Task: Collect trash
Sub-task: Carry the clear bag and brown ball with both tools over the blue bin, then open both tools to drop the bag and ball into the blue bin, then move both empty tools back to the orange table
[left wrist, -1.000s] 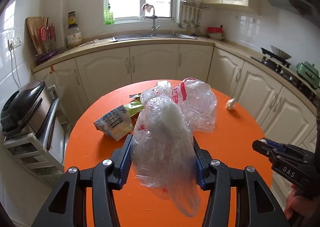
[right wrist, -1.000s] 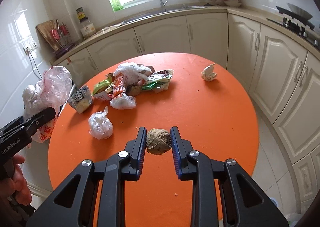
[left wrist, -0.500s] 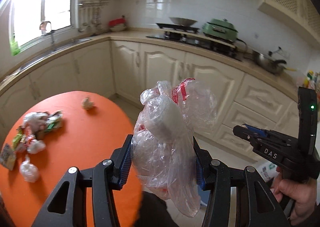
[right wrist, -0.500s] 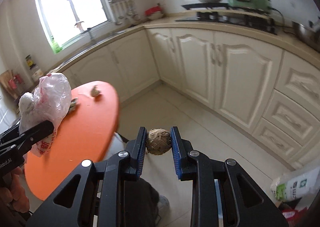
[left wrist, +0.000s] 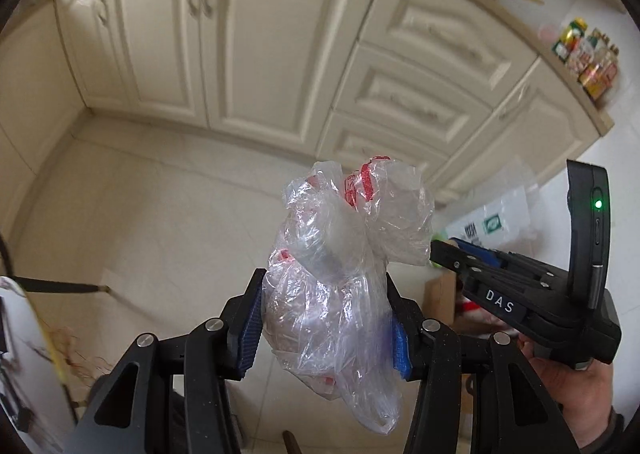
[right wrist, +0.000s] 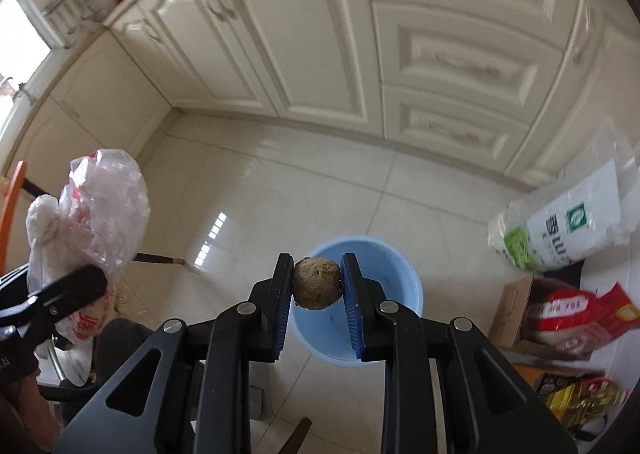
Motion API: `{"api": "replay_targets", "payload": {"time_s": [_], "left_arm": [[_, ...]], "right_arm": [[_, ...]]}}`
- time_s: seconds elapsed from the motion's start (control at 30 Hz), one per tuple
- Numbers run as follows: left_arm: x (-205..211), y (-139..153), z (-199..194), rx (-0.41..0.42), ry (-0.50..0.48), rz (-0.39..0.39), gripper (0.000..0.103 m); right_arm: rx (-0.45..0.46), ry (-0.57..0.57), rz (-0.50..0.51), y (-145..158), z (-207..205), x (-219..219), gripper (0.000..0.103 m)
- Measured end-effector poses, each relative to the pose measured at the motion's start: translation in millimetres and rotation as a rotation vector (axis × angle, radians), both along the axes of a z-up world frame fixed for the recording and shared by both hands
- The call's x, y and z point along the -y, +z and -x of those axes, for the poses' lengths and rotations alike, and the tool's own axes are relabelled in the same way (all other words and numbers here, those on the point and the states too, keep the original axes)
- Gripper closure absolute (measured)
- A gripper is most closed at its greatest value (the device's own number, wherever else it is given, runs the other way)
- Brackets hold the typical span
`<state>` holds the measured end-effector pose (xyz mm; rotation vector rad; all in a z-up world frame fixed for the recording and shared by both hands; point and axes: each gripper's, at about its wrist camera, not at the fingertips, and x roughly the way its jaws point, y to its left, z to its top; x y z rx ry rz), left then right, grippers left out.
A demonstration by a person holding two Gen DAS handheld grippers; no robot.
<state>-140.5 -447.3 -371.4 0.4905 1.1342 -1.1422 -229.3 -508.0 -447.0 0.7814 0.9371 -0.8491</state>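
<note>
My left gripper is shut on a crumpled clear plastic bag with red print, which bulges above and hangs below the blue pads, over the tiled floor. The same bag shows at the left of the right wrist view. My right gripper is shut on a brown crumpled ball. It points down at a light blue bucket on the floor, with the ball over the bucket's near rim. In the left wrist view the right gripper sits at the right, held by a hand.
Cream cabinets line the far side of the pale tiled floor. At the right lie a white-and-green sack, a cardboard box with red bags and an oil bottle. An orange table edge shows at far left.
Both grippers swung away from the orange table and tipped down toward the floor, still holding the bag and the ball. The blue bucket has come into the right wrist view.
</note>
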Motion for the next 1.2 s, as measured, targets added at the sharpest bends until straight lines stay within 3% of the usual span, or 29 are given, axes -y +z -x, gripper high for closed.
{"api": "replay_targets", "payload": {"time_s": [0.1, 0.23, 0.27, 0.37, 0.4, 0.47, 0.53, 0.57, 0.6, 0.67, 0.73, 0.77, 1.0, 1.2], "left_arm": [[15.9, -37.4, -1.2, -0.046, -0.032, -0.058, 0.055], [47.2, -79.3, -29.2, -0.088, -0.060, -0.128, 0.054], [63.0, -93.6, -54.3, -0.101, -0.067, -0.149, 0.054], [69.8, -114.2, -73.4, -0.108, -0.094, -0.192, 0.052], [82.0, -121.6, -91.1, -0.102, -0.101, -0.207, 0.050], [100.4, -129.1, -100.6, -0.086, -0.101, -0.232, 0.035], [123.7, -133.0, -105.7, -0.040, -0.094, -0.238, 0.022], [152.5, -133.7, -107.2, -0.014, -0.095, -0.240, 0.017], [154.3, -122.3, -97.6, 0.000, -0.101, -0.236, 0.016], [160.6, -122.1, -93.4, 0.027, -0.086, -0.239, 0.015], [159.4, -122.6, -82.4, 0.057, -0.065, -0.237, 0.015], [155.8, -118.8, -79.4, 0.083, -0.054, -0.231, 0.015], [100.8, -56.3, -69.7, 0.206, 0.006, -0.137, 0.011], [35.7, 17.1, -70.3, 0.277, 0.084, -0.022, 0.010]], "right_arm": [[-0.014, -0.025, -0.056, -30.3, 4.4, 12.0, 0.078], [-0.032, -0.050, -0.106, -60.7, 10.3, 20.6, 0.078], [-0.032, -0.060, -0.117, -65.6, 11.1, 21.5, 0.078], [-0.034, -0.083, -0.136, -77.8, 15.6, 24.0, 0.076], [-0.032, -0.091, -0.143, -81.2, 17.3, 25.0, 0.076], [-0.033, -0.115, -0.148, -84.9, 21.7, 26.6, 0.075], [-0.026, -0.129, -0.154, -86.1, 25.1, 26.9, 0.059], [-0.023, -0.134, -0.152, -86.1, 26.7, 27.0, 0.046], [-0.023, -0.140, -0.146, -84.7, 27.8, 26.4, 0.036], [-0.017, -0.140, -0.145, -81.9, 28.3, 24.7, 0.029], [-0.025, -0.148, -0.141, -79.1, 28.1, 23.2, 0.015], [-0.028, -0.154, -0.132, -75.4, 27.6, 21.1, 0.001], [-0.017, -0.131, -0.091, -44.1, 6.2, 5.8, 0.000], [0.042, -0.069, -0.007, 13.1, -30.4, -19.3, 0.000]]}}
